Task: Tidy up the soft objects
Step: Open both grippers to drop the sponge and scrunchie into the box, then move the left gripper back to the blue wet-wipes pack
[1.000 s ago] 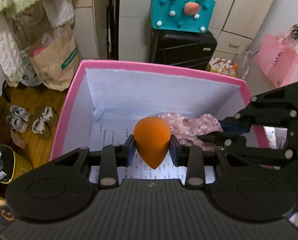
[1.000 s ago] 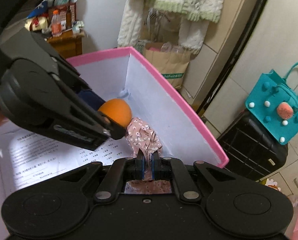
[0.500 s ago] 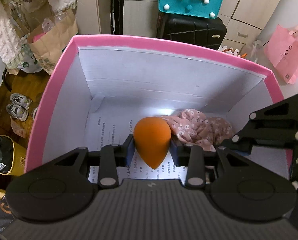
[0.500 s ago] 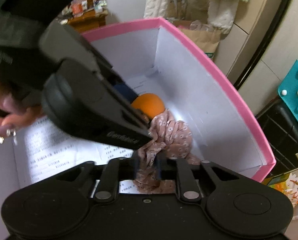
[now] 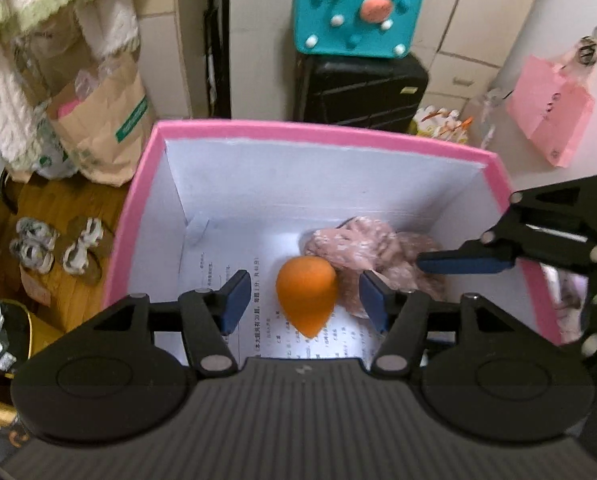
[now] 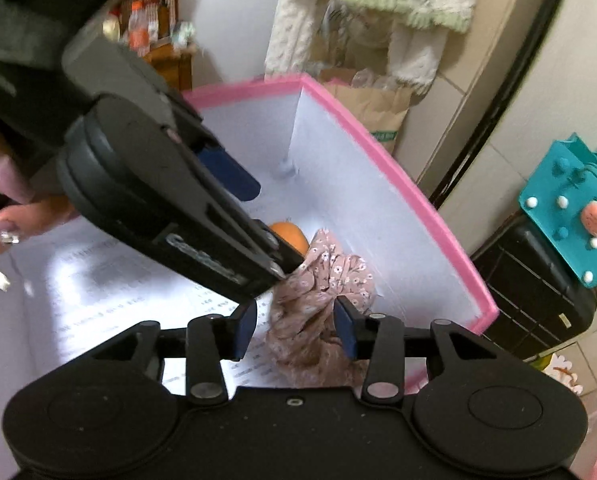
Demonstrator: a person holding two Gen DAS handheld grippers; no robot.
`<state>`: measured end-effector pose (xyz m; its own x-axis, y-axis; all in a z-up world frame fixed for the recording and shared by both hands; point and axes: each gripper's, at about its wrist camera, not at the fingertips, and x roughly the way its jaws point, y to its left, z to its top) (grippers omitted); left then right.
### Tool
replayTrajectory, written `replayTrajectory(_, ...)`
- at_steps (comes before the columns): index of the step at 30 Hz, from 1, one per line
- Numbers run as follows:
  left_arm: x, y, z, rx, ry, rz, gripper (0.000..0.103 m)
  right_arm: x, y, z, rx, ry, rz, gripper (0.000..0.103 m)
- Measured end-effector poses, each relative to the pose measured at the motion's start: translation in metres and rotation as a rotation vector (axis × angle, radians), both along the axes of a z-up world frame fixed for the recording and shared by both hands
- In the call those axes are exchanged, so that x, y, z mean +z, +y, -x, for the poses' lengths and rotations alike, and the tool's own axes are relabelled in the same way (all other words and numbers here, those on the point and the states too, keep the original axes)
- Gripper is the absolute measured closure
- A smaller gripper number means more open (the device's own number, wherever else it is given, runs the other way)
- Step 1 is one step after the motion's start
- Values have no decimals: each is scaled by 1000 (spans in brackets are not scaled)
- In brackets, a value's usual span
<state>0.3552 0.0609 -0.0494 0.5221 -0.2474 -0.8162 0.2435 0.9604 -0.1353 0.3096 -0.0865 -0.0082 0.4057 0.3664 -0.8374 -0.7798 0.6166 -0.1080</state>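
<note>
Left gripper [image 5: 302, 300]: jaws had just been opening; a second before they squeezed the orange sponge [image 5: 306, 294], now it sat loose between them.
Right gripper [image 6: 294, 330]: jaws had also just opened, letting go of the flowery pink cloth [image 6: 318, 320].
Place: both things lay touching in the pink box [image 5: 318, 134], on printed paper [image 5: 282, 344].

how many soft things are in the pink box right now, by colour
orange: 1, the orange sponge
pink floral: 1, the floral cloth
total: 2, both inside the pink box, lying side by side on the printed paper that lines its floor
</note>
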Motion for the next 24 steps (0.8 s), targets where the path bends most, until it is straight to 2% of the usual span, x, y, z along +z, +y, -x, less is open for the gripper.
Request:
replayTrajectory(6,26,8,32,-27,-12,24,37,43,-33,34,-85,8,-121,55)
replayTrajectory(12,54,14,73,-58,-78,-9,33,72,-56,58,-164,17,-204,55)
replayTrajectory(16,72,20,101,-78,-106,-25,33,86,-65,81,-185,6,-243,54)
replayTrajectory(24,99,21,159,-154,-146,-4,31,107,-80,131,-182,-37,-272,52)
